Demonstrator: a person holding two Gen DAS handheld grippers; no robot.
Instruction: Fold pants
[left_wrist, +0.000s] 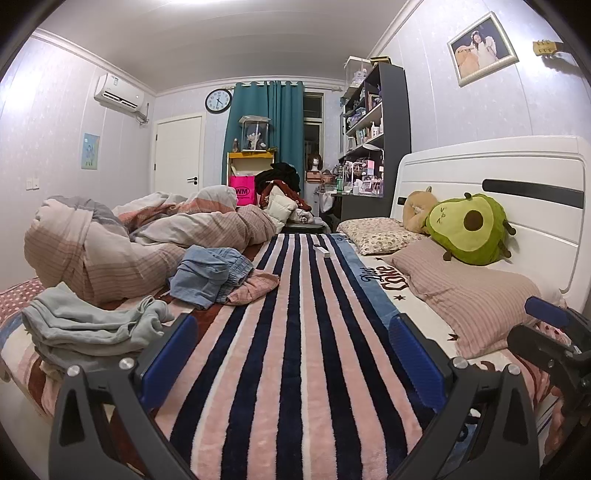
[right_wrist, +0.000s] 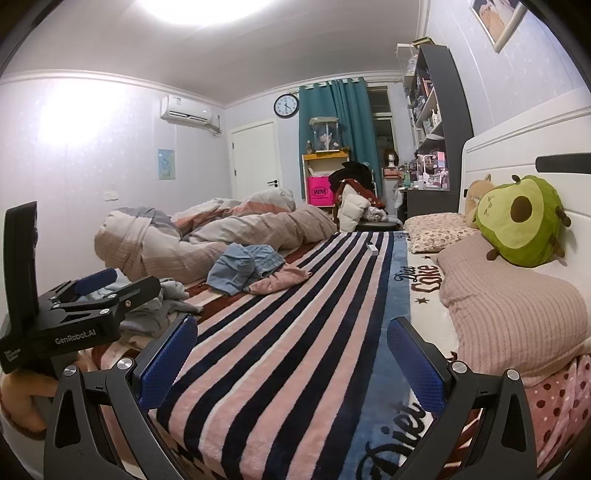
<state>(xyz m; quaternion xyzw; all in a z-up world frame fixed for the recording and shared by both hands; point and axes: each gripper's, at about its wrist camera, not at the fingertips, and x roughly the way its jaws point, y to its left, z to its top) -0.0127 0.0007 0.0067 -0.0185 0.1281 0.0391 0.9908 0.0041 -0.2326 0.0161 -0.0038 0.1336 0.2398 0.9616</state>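
Both the left gripper (left_wrist: 293, 354) and the right gripper (right_wrist: 293, 356) hover with jaws spread wide and empty over the striped blanket (left_wrist: 295, 332). The crumpled blue pants (left_wrist: 210, 275) lie on that blanket's left edge, beside a pink garment (left_wrist: 253, 290), a pale green heap (left_wrist: 92, 325) nearer, and the bunched duvet (left_wrist: 129, 240) behind.
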